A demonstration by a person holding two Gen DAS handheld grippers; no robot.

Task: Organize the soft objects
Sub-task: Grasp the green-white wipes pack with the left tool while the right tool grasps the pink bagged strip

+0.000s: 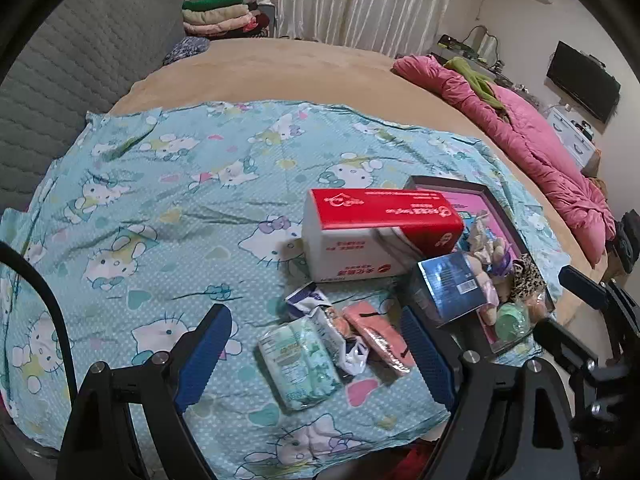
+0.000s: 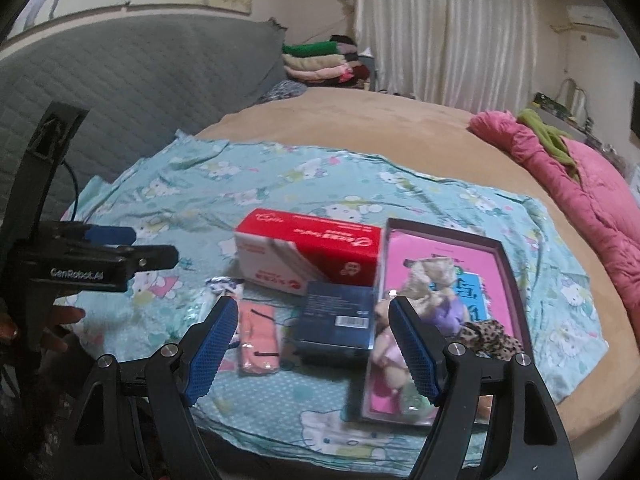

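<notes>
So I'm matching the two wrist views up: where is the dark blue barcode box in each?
Left wrist: dark blue box, right of centre, below the red tissue box.
Right wrist: dark blue box, centre, below the red tissue box.
Shared landmark: the red tissue box.

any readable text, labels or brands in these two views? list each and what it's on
"GenRobot.AI": on the side of the left gripper, seen in the right wrist view.
Red and white tissue box: white print and a logo, upside down, too blurred to read.
Dark blue box: barcode label, digits too small.
Green tissue pack: print unreadable.
Pink tray: large blue characters, partly covered, not legible.
</notes>
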